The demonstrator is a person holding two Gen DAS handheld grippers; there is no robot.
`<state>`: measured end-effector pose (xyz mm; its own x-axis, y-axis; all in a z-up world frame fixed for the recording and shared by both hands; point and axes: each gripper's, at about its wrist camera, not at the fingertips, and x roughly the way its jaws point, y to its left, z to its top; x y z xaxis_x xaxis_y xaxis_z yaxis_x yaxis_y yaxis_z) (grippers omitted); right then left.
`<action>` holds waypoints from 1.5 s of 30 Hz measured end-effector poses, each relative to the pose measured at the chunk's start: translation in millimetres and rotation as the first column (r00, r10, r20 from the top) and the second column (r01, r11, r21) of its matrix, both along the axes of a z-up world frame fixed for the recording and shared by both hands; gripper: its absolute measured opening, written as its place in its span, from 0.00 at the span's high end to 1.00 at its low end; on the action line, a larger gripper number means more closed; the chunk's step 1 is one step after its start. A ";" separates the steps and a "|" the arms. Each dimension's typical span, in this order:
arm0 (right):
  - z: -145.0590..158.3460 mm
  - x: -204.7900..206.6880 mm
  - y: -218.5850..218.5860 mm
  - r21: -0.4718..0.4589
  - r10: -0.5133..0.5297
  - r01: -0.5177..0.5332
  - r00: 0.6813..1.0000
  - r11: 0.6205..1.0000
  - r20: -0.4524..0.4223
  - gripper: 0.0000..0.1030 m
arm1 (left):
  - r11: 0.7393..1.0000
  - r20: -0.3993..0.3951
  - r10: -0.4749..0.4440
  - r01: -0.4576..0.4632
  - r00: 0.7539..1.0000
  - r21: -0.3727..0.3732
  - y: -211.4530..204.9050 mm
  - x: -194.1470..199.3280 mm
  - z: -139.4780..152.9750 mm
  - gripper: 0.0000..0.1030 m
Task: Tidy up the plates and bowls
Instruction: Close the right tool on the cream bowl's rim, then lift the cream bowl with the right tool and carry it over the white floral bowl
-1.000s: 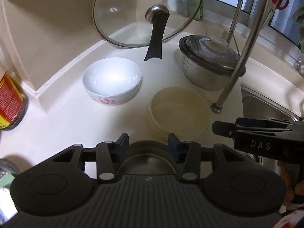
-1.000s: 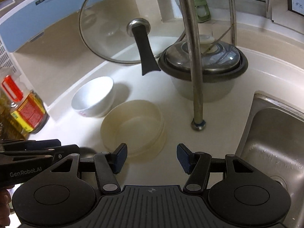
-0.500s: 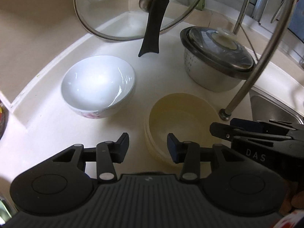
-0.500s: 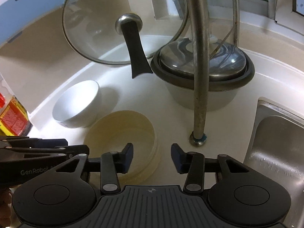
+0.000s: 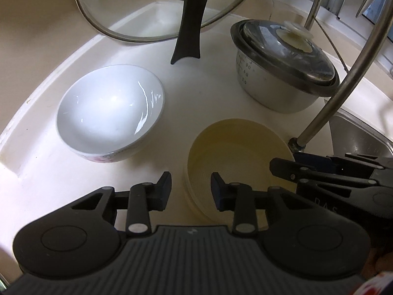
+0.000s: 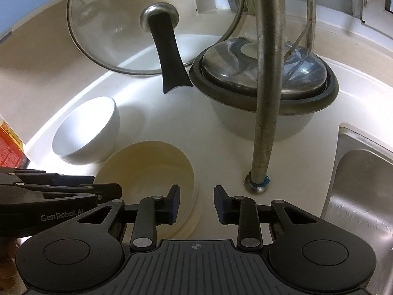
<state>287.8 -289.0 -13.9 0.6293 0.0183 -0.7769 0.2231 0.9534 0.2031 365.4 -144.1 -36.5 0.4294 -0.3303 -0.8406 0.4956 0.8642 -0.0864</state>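
A cream bowl (image 5: 235,152) sits on the white counter, stacked on similar ones; it also shows in the right wrist view (image 6: 149,169). A white bowl with a pink flower print (image 5: 108,115) stands to its left, and shows in the right wrist view (image 6: 88,130). My left gripper (image 5: 190,189) is open, its jaws either side of the cream bowl's near-left rim. My right gripper (image 6: 196,202) is open, its jaws either side of the near-right rim. Both are empty.
A steel pot with a lid (image 6: 265,83) stands behind the cream bowl. A glass lid with a black handle (image 6: 157,24) leans in the corner. A metal pole (image 6: 265,98) rises from the counter beside the sink (image 6: 363,196). A red-labelled jar (image 6: 9,145) is at left.
Both grippers have moved forward and down toward the cream bowl, so their jaws now straddle its near rim. Both stayed open. The bowls have not moved.
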 end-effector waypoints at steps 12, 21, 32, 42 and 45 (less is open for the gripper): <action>1.2 1.0 4.2 -0.026 0.016 -0.016 1.000 1.000 0.006 0.88 | 1.000 -0.015 -0.017 0.017 1.000 -0.014 -1.2 0.4 -2.1 0.81; 30.8 -1.1 2.3 -0.046 0.015 -0.012 0.997 0.999 0.070 0.89 | 0.997 0.021 -0.013 0.014 1.000 -0.077 8.4 -8.0 26.9 0.81; 63.6 22.7 16.4 -0.051 0.088 -0.081 0.986 0.995 0.139 0.89 | 0.992 0.128 0.062 -0.047 0.990 -0.118 31.2 -3.0 68.8 0.81; 73.8 67.2 43.7 -0.065 0.198 -0.189 0.959 0.980 0.204 0.89 | 0.980 0.167 0.183 -0.166 0.969 -0.112 61.9 19.8 75.8 0.80; 71.4 80.6 49.9 -0.066 0.224 -0.214 0.951 0.975 0.211 0.89 | 0.975 0.167 0.210 -0.195 0.963 -0.106 68.0 27.3 73.4 0.80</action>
<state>368.4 -239.2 57.5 0.7665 0.1449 -0.6257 -0.0370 0.9826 0.1822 392.6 -76.1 36.8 0.6334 -0.2902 -0.7173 0.3251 0.9410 -0.0936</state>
